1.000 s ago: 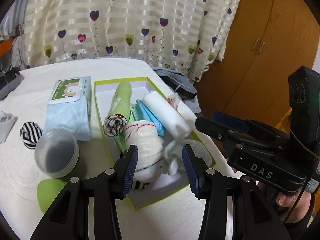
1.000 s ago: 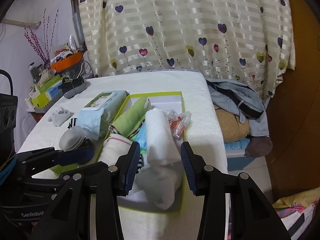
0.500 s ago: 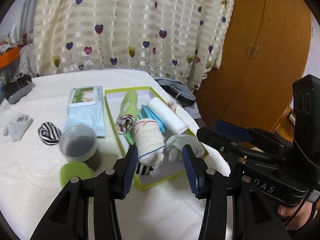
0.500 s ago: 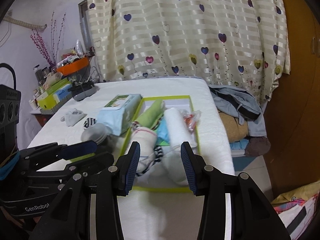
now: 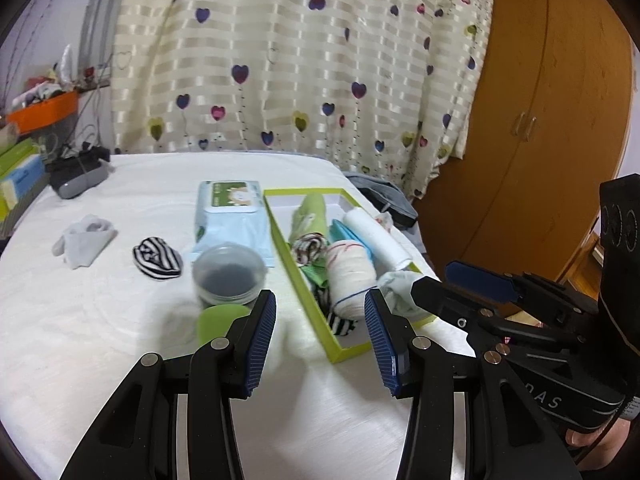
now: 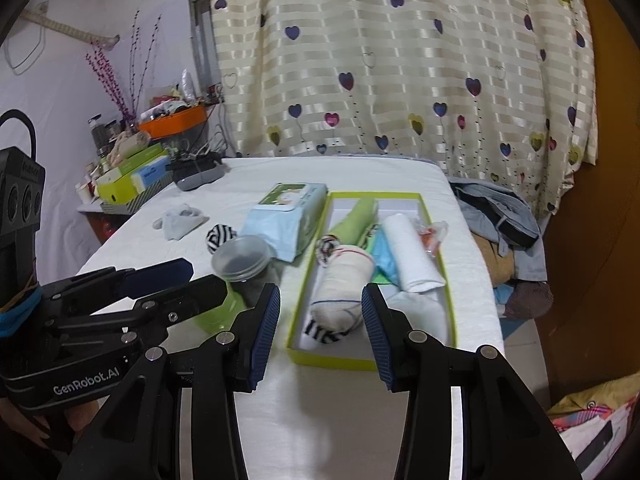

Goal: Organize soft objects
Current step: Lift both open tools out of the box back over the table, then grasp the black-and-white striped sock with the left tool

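Both grippers hang above the near edge of the white desk point(image 5: 100, 340), short of the green-rimmed box point(image 6: 450, 292), and neither touches anything. The left gripper point(image 5: 320, 332) has its blue pads parted with only bare desk between them; the right gripper point(image 6: 321, 330) is likewise parted and empty, its pads framing the near end of the box from above.

Inside the box lie rolled soft things side by side: a cream roll with a blue line point(image 6: 344, 284) nearest, a striped black-and-white piece point(image 6: 320, 332) peeking out under it, a white roll point(image 6: 412, 256) to its right, a green roll point(image 6: 356, 220) and a blue cloth point(image 6: 386, 254) toward the far end.

Left of the box, touching its wall, sits a wipes pack point(image 6: 288, 216). A clear lidded tub point(image 6: 240, 258) stands just in front of the pack. Farther left of the box lie a striped sock ball point(image 5: 157, 258) and, beyond it, a grey sock point(image 5: 82, 240), both loose on the desk
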